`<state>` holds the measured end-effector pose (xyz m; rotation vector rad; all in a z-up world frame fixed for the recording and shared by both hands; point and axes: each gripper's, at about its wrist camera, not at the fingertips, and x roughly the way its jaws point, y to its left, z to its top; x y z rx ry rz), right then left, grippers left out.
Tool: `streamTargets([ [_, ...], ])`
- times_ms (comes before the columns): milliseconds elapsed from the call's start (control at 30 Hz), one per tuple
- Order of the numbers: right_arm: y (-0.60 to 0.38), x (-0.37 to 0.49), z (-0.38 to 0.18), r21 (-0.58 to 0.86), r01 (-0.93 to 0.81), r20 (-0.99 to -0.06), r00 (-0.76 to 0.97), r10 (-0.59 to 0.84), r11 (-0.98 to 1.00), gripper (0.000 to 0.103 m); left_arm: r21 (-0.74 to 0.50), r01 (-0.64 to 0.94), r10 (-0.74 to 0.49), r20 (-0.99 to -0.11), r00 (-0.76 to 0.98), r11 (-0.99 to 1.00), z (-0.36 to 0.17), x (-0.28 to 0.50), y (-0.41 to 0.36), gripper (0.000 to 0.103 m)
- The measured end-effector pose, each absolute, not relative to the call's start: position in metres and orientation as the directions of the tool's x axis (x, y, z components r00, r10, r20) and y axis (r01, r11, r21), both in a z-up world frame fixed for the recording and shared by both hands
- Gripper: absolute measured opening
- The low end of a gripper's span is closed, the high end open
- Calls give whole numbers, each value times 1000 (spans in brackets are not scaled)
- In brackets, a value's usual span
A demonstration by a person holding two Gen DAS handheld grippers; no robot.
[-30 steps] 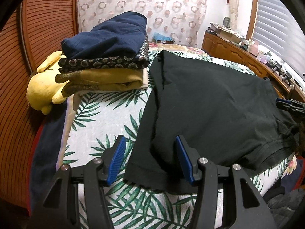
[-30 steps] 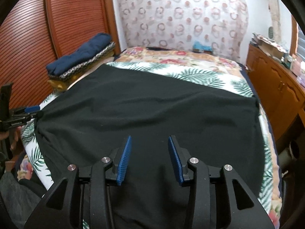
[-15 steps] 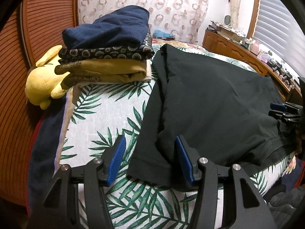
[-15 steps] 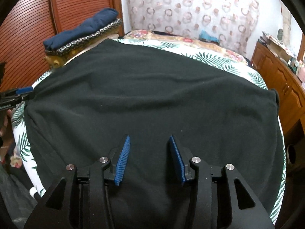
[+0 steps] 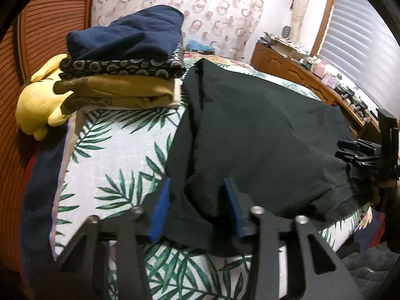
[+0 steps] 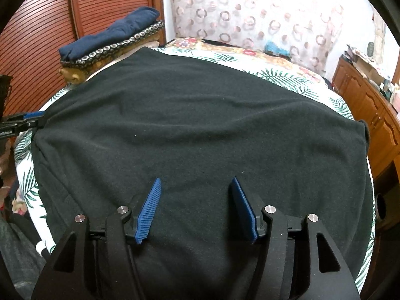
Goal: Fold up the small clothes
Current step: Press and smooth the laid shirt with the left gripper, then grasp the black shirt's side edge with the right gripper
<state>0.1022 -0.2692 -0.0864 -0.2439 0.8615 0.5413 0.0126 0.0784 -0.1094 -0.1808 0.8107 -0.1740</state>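
Note:
A black garment (image 6: 200, 130) lies spread flat on the palm-leaf bedspread (image 5: 115, 155); it also shows in the left wrist view (image 5: 262, 130). My left gripper (image 5: 196, 195) is open, its blue pads on either side of the garment's near left corner, low over the hem. It also shows at the left edge of the right wrist view (image 6: 23, 122). My right gripper (image 6: 196, 195) is open and empty, close above the garment near its front edge. It also shows at the right of the left wrist view (image 5: 355, 152).
A stack of folded clothes (image 5: 125, 57), navy on top, sits at the bed's far left beside a yellow plush toy (image 5: 37, 110). A slatted wooden wall (image 6: 50, 25) runs along the left. A wooden dresser (image 6: 370, 105) with clutter stands on the right.
Both grippers have moved forward and lower over the garment. The left gripper's open pads now straddle the garment's near left corner. Both stay open.

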Motion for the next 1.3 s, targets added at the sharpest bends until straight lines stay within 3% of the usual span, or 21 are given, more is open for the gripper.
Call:
streamTargets([
  [67,-269,102,-87,11,-544,-773,528,352,839,60,-227,92,-228,-703,673,970,-109,14,78,16],
  [200,-269,102,-87,9,-544,-773,529,351,839,60,-230,118,-248,-691,679,966,-103,14,72,8],
  [467,-284,97,-76,60,-509,-771,522,364,858,54,-270,258,-369,-562,740,928,-53,20,31,8],
  [667,-323,74,-44,46,-459,-715,606,350,887,52,-265,386,-468,-497,730,884,-14,41,-20,8],
  [1300,-445,37,-6,35,-228,-626,754,199,973,36,-221,722,-721,-468,511,656,55,72,-206,7],
])
